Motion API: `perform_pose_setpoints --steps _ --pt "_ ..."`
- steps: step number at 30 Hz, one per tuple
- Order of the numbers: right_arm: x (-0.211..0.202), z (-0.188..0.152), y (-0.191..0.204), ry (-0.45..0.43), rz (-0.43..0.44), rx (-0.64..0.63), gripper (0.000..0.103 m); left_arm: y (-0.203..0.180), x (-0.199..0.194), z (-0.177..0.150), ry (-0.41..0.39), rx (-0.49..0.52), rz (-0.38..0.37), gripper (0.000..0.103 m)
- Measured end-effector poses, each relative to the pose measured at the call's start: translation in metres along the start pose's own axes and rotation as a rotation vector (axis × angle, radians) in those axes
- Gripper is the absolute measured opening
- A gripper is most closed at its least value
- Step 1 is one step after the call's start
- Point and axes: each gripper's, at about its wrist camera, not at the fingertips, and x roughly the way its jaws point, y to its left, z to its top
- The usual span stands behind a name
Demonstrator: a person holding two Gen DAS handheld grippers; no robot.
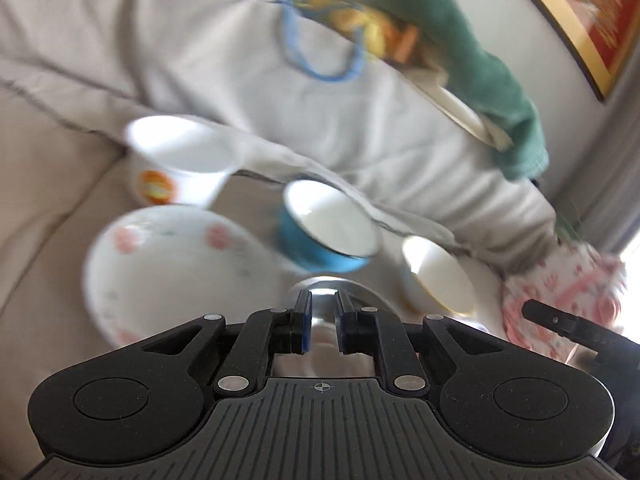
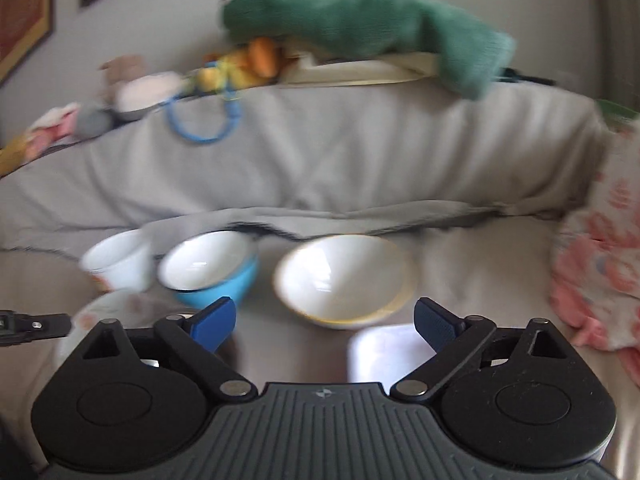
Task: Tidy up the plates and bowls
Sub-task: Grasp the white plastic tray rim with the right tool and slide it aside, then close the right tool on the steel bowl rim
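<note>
Up close, the left gripper [image 1: 322, 312] has its blue-padded jaws drawn nearly together, and something shiny and silvery shows between and just beyond them – whether the pads actually pinch it is too blurred to tell. The right gripper [image 2: 324, 324] stands wide open with nothing between its fingers. All the dishes sit on a beige cushion seat [image 2: 460, 276] before a grey back cushion [image 2: 340, 152]. From the right wrist view, a white bowl with a yellow rim [image 2: 344, 276] lies straight ahead, a blue bowl [image 2: 212, 268] with a white inside just left of it, and a white cup [image 2: 120, 264] further left. A floral plate [image 1: 176, 272] lies nearest the left gripper – beside the blue bowl. A green cloth [image 2: 368, 28] drapes over the cushion top, and a pink floral fabric [image 2: 600, 272] lies at the right.
</note>
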Motion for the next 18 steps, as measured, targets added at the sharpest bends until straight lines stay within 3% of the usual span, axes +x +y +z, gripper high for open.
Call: perform_pose_setpoints --steps 4,8,12,15,18 --pt "0.024 0.016 0.041 0.142 0.099 0.021 0.099 0.022 0.011 0.012 0.027 -0.047 -0.041 0.014" --pt "0.050 0.012 0.066 0.230 0.123 -0.011 0.103 0.022 0.031 0.012 0.043 0.001 -0.038 0.015" --pt "0.095 -0.010 0.071 0.293 0.118 -0.038 0.103 0.025 0.055 -0.002 0.073 0.027 -0.042 0.015" --pt "0.124 -0.031 0.058 0.343 0.119 0.035 0.103 0.027 0.078 -0.010 0.121 0.012 -0.020 0.015" --pt "0.141 -0.044 0.044 0.396 0.141 0.098 0.103 0.028 0.086 -0.017 0.121 0.025 0.011 0.016"
